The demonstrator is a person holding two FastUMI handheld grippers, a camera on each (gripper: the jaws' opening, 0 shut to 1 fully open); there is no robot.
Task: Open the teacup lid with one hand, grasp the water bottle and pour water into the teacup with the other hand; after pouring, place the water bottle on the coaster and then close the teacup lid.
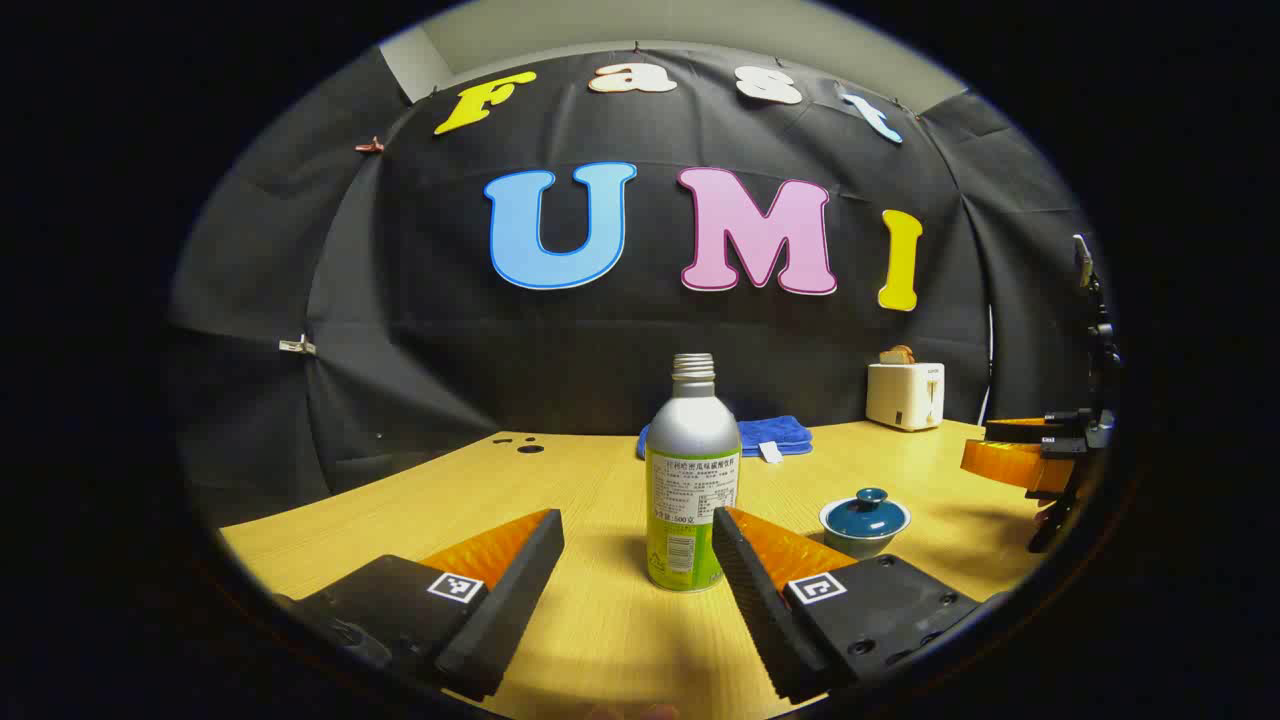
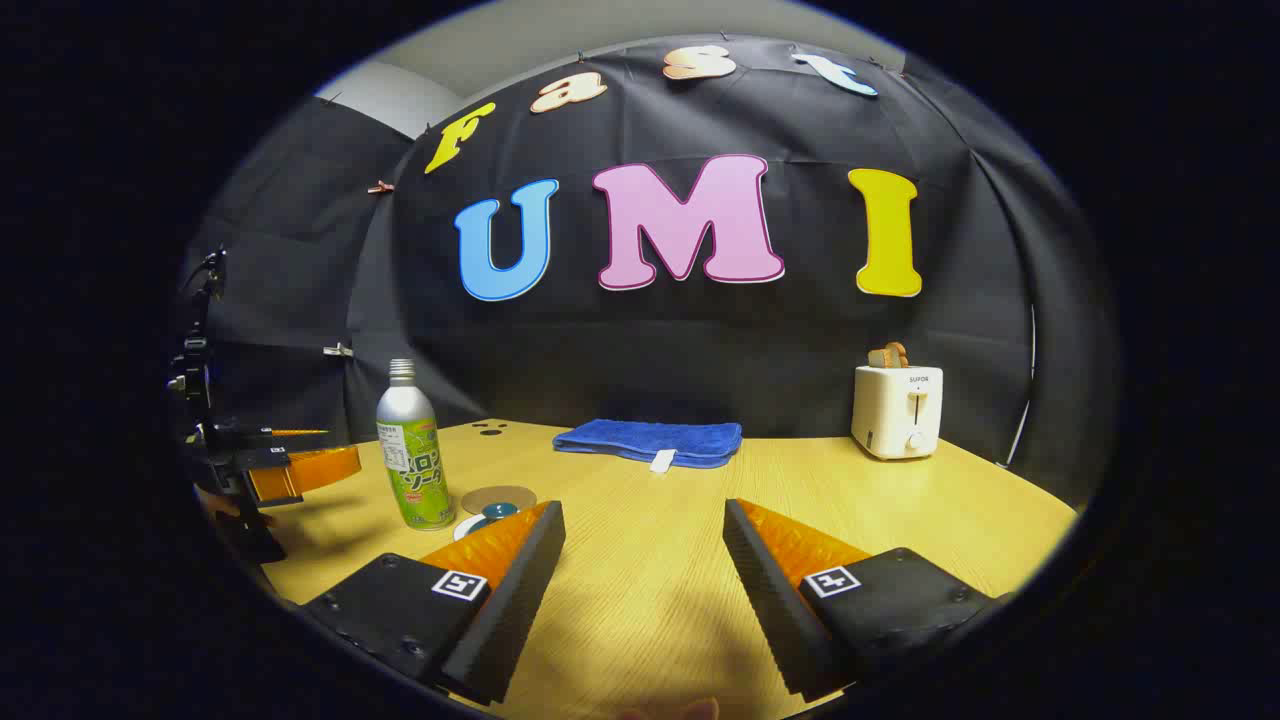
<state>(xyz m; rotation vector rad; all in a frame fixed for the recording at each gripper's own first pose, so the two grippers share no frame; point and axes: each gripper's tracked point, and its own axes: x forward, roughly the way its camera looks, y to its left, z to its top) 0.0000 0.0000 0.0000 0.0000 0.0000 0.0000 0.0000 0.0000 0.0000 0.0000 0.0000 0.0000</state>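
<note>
On the table [image 1: 900, 600], I'm seeing both grippers [image 1: 637, 545] [image 2: 640, 535] gaping apart, gripping nothing, the bottle [image 1: 692, 480] standing uncapped, the right finger [image 2: 500, 570] partly hiding the teacup [image 2: 490, 515].

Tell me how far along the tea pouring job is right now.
Nothing looks done yet. The teacup has its lid on, and the water bottle stands upright on the table, cap off. In hand: the left tongs are open, lined up on the bottle without touching it; the right tongs are open too. Left: lifting the lid, pouring, setting the bottle on the coaster, closing the lid.
</note>
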